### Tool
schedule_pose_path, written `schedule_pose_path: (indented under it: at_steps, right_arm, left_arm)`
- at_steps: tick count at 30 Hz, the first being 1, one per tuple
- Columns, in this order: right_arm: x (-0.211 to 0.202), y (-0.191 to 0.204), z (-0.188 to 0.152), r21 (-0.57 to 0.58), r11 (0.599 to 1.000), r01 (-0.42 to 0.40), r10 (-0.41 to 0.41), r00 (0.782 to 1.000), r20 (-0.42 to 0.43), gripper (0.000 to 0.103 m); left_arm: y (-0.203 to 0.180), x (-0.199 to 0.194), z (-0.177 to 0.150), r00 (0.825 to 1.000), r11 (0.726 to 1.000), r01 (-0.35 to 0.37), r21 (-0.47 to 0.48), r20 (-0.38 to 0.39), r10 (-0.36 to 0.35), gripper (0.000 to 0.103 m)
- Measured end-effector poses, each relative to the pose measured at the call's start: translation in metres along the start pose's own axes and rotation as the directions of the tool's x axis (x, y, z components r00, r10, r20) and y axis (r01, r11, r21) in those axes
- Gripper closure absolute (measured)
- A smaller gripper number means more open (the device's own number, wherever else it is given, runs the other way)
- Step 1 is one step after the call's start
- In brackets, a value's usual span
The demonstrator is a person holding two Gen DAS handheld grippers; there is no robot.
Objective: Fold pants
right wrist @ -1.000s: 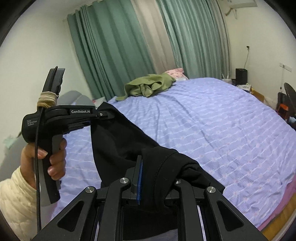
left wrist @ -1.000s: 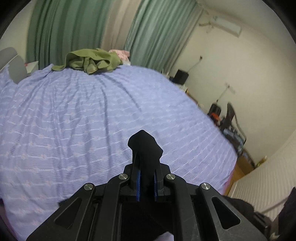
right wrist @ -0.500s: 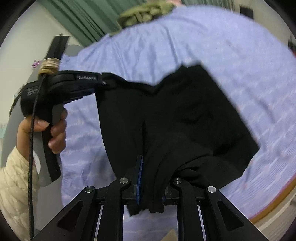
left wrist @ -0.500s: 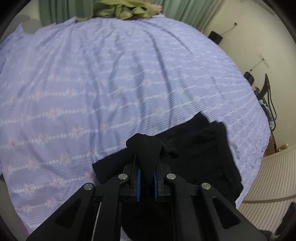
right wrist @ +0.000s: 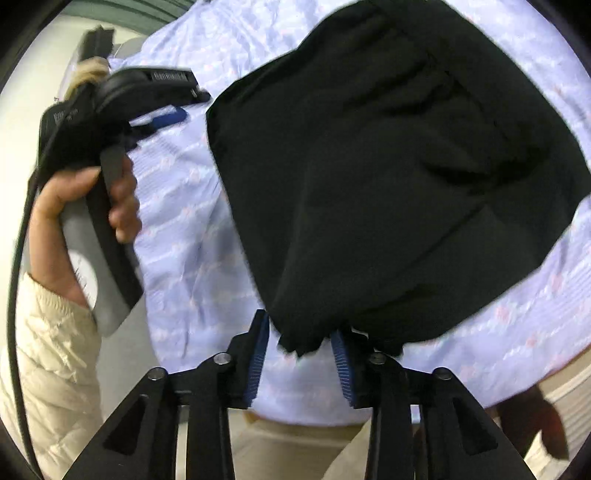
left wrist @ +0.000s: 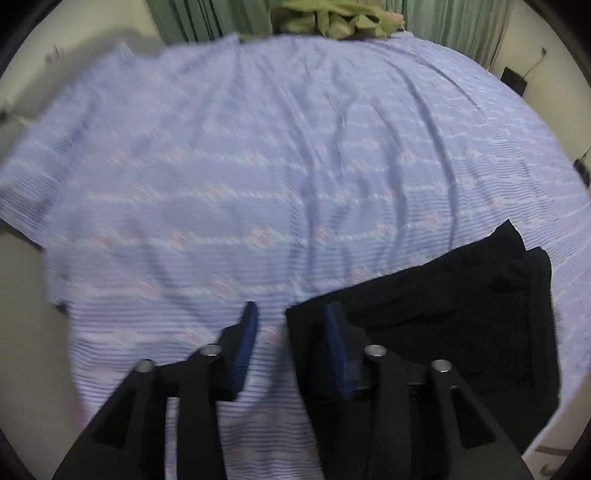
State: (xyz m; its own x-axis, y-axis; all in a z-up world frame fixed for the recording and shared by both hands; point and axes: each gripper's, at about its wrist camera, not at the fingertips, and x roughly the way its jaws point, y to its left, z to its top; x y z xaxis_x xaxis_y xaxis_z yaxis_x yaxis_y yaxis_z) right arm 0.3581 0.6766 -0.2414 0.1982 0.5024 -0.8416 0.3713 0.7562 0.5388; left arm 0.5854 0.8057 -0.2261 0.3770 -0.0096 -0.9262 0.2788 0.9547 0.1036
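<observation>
The black pants [left wrist: 443, 325] lie folded on the lilac patterned bed sheet [left wrist: 258, 166], at the lower right of the left wrist view. My left gripper [left wrist: 291, 317] points down at the sheet with its jaws opening. The pants' near corner lies just inside its right finger [left wrist: 334, 325], and neither pad presses on it. In the right wrist view the pants [right wrist: 388, 166] fill the middle. My right gripper [right wrist: 300, 334] is also opening, with a loose corner of the cloth lying between its blue pads, unpinched. A hand [right wrist: 74, 199] holds the left gripper [right wrist: 183, 107] at the pants' left edge.
A heap of olive-green clothes [left wrist: 332, 18] lies at the bed's far end, before green curtains [left wrist: 207, 18]. The bed's near edge [right wrist: 314, 417] runs just under the right gripper. A cream quilted sleeve [right wrist: 48, 350] fills the lower left. Bare sheet stretches left of the pants.
Both grippers have sunk from mid-air to the bed and tipped downward. The pants that hung between them now lie on the sheet, and both jaws have opened off the cloth.
</observation>
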Motion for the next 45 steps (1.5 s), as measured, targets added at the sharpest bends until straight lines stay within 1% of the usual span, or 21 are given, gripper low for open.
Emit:
schedule_pose_path:
  at_steps: [1,3,4,5,6,7,9,11,12,14,15,18,20,22,25,29,31,35,38,41,45]
  right_arm:
    - [-0.004,0.001,-0.003,0.005,1.0,-0.013,0.013,1.0,-0.009,0.058]
    - [-0.022,-0.005,-0.01,-0.012,0.998,-0.055,0.055,0.998,0.001,0.058]
    - [-0.033,-0.008,-0.012,-0.031,0.998,-0.055,0.056,0.998,0.018,0.057]
    - [-0.051,-0.013,-0.014,-0.066,0.997,-0.047,0.051,0.997,0.055,0.054]
    - [-0.066,-0.018,-0.015,-0.095,0.995,-0.04,0.048,0.995,0.088,0.046]
    - [-0.085,-0.025,-0.016,-0.135,0.991,-0.024,0.042,0.99,0.133,0.039]
    - [-0.124,-0.04,-0.015,-0.217,0.975,0.039,0.012,0.973,0.23,0.033]
    - [-0.164,-0.061,-0.014,-0.283,0.953,0.106,-0.011,0.948,0.317,0.028]
    - [-0.185,-0.075,-0.013,-0.312,0.939,0.145,-0.026,0.934,0.357,0.024]
    - [-0.223,-0.106,-0.011,-0.36,0.911,0.203,-0.04,0.91,0.412,0.022]
    - [-0.233,-0.114,-0.006,-0.375,0.901,0.221,-0.042,0.902,0.429,0.022]
    - [-0.287,-0.155,-0.004,-0.431,0.864,0.261,-0.032,0.882,0.47,0.022]
    - [-0.317,-0.177,-0.01,-0.475,0.832,0.285,-0.022,0.874,0.486,0.021]
    - [-0.349,-0.198,-0.015,-0.511,0.801,0.312,-0.012,0.862,0.507,0.02]
    - [-0.397,-0.236,-0.026,-0.542,0.774,0.329,0.015,0.845,0.534,0.018]
    - [-0.445,-0.28,-0.042,-0.537,0.773,0.337,0.03,0.826,0.562,0.018]
    - [-0.468,-0.299,-0.05,-0.525,0.779,0.343,0.035,0.812,0.583,0.018]
    - [-0.512,-0.334,-0.065,-0.477,0.804,0.355,0.033,0.775,0.632,0.018]
    - [-0.532,-0.352,-0.075,-0.441,0.822,0.359,0.023,0.754,0.657,0.017]
    - [-0.548,-0.368,-0.084,-0.418,0.834,0.36,0.017,0.74,0.672,0.017]
    - [-0.555,-0.377,-0.097,-0.399,0.827,0.396,-0.005,0.714,0.7,0.016]
  left_arm:
    - [-0.002,-0.009,-0.002,1.0,1.0,-0.007,0.009,0.013,0.007,0.06]
    - [-0.007,-0.031,-0.01,0.999,1.0,-0.014,0.025,0.041,0.013,0.057]
    - [-0.01,-0.045,-0.016,0.998,0.999,-0.021,0.026,0.062,0.019,0.055]
    - [-0.013,-0.059,-0.023,0.996,0.999,-0.027,0.02,0.082,0.025,0.049]
    - [-0.016,-0.071,-0.029,0.995,1.0,-0.027,0.007,0.096,0.026,0.046]
    - [-0.019,-0.088,-0.037,0.994,1.0,-0.014,-0.015,0.113,0.015,0.045]
    - [-0.027,-0.115,-0.051,0.991,0.999,0.009,-0.045,0.134,-0.003,0.04]
    - [-0.043,-0.146,-0.07,0.985,0.998,-0.011,-0.067,0.171,0.023,0.036]
    - [-0.054,-0.161,-0.079,0.981,0.997,-0.027,-0.07,0.192,0.04,0.031]
    - [-0.085,-0.194,-0.101,0.97,0.996,-0.064,-0.069,0.229,0.078,0.023]
    - [-0.103,-0.209,-0.112,0.965,0.994,-0.08,-0.068,0.246,0.095,0.018]
    - [-0.158,-0.251,-0.145,0.953,0.989,-0.115,-0.097,0.272,0.138,0.012]
    - [-0.2,-0.277,-0.166,0.952,0.986,-0.088,-0.141,0.281,0.125,0.011]
    - [-0.232,-0.298,-0.183,0.95,0.982,-0.059,-0.182,0.292,0.111,0.009]
    - [-0.282,-0.326,-0.202,0.941,0.976,-0.04,-0.215,0.319,0.109,0.005]
    - [-0.342,-0.358,-0.218,0.932,0.972,-0.03,-0.233,0.345,0.112,0.002]
    - [-0.373,-0.374,-0.223,0.93,0.976,-0.011,-0.219,0.356,0.09,0.0]
    - [-0.416,-0.395,-0.227,0.929,0.979,0.006,-0.205,0.364,0.07,0.0]
    - [-0.443,-0.411,-0.231,0.927,0.983,0.017,-0.183,0.371,0.053,0.0]
    - [-0.467,-0.428,-0.236,0.914,0.99,-0.002,-0.139,0.401,0.058,0.0]
    - [-0.49,-0.44,-0.241,0.903,0.994,-0.02,-0.108,0.424,0.065,0.0]
